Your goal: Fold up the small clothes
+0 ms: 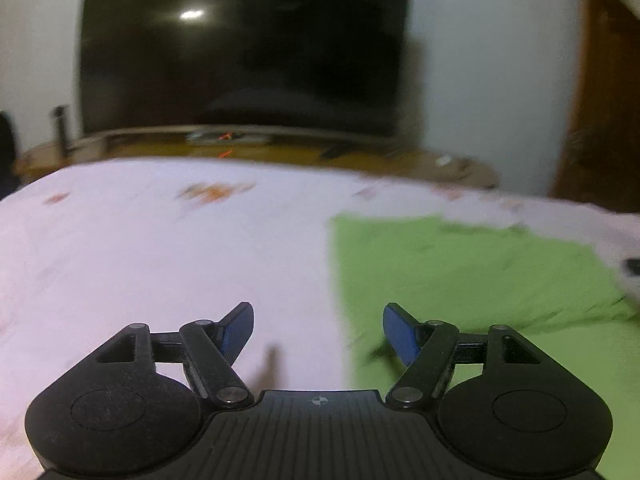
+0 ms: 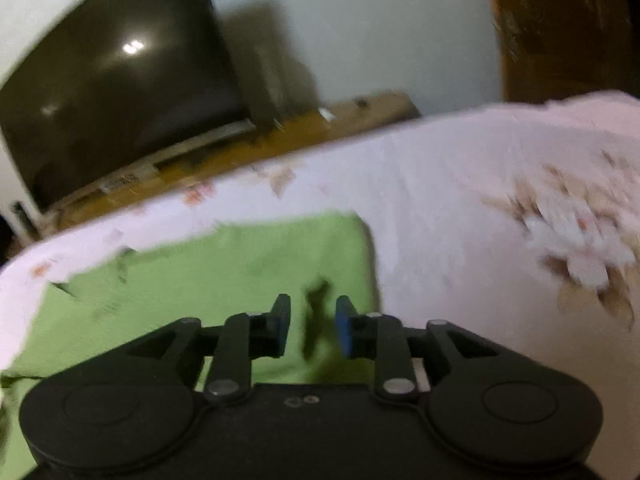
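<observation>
Green cloth (image 2: 208, 276) lies flat on the floral sheet (image 2: 460, 184). Right gripper (image 2: 312, 326) hovers over its edge at five o'clock, jaws narrowly apart, nothing visibly pinched. Left gripper (image 1: 318, 330) hangs wide open and empty, cloth (image 1: 480, 280) at its two o'clock. TV (image 1: 240, 48) sits at twelve.

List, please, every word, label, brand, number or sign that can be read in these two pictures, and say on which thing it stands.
No readable text in either view.
Television: dark screen, no brand legible.
Bedsheet: only a blurred orange print, no letters.
Green cloth: no label visible.
Left hand-held gripper: a small round cross mark on its body, no letters.
Items on the wooden shelf: too blurred to read.
</observation>
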Motion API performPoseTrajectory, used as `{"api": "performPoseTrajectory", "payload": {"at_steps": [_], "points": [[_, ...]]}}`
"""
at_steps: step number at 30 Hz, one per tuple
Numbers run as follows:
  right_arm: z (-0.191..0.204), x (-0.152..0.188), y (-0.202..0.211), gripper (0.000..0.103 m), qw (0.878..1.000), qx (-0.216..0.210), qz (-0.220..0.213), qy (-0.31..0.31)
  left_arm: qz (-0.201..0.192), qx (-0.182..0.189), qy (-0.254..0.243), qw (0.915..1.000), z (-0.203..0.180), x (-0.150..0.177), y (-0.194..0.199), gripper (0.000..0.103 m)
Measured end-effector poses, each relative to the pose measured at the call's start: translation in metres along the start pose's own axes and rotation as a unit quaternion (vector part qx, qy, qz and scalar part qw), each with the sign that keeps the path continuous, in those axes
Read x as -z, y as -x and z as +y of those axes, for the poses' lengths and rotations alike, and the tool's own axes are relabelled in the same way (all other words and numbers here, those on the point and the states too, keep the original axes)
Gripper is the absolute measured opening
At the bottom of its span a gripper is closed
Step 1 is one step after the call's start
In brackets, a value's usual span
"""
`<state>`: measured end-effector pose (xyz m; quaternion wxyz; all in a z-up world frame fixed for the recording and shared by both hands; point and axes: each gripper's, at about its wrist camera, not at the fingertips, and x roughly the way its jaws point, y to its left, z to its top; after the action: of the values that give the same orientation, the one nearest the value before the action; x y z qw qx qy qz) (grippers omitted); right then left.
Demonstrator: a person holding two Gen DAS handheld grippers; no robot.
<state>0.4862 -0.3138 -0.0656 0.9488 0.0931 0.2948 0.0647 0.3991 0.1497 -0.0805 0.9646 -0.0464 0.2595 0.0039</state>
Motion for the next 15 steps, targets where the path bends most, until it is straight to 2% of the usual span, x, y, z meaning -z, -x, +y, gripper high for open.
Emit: {"api": "performPoseTrajectory", "payload": {"at_steps": [2,4,5,6,7,8,11,15], "points": [[0.015,-0.003,-0.006,0.02,0.999,-0.007,0.004,0.044,0.0,0.036,-0.004,0.9993,-0.021,-0.009,-0.015,0.07],[0.028,-0.001,-0.017,0.02,0.997,-0.017,0.016,0.077,0.021,0.066,0.003,0.9976,-0.036,-0.009,-0.037,0.07],[0.032,0.001,-0.023,0.019,0.996,-0.019,0.022,0.09,0.04,0.066,0.007,0.997,-0.039,-0.005,-0.05,0.07],[0.034,0.006,-0.031,0.018,0.994,-0.01,0.035,0.101,0.078,0.055,0.009,0.9953,-0.04,0.0,-0.066,0.07],[0.032,0.009,-0.04,0.018,0.993,0.008,0.058,0.104,0.087,0.053,0.007,0.9948,-0.039,0.002,-0.071,0.07],[0.028,0.012,-0.044,0.018,0.993,0.011,0.068,0.099,0.072,0.06,0.009,0.9956,-0.038,-0.001,-0.067,0.07],[0.027,0.0,-0.037,0.023,0.994,-0.005,0.05,0.092,0.044,0.076,0.036,0.9955,-0.027,-0.024,-0.071,0.07],[0.035,-0.017,-0.052,0.025,0.994,-0.016,0.029,0.109,0.042,0.073,0.007,0.9964,-0.028,-0.051,-0.116,0.07]]}}
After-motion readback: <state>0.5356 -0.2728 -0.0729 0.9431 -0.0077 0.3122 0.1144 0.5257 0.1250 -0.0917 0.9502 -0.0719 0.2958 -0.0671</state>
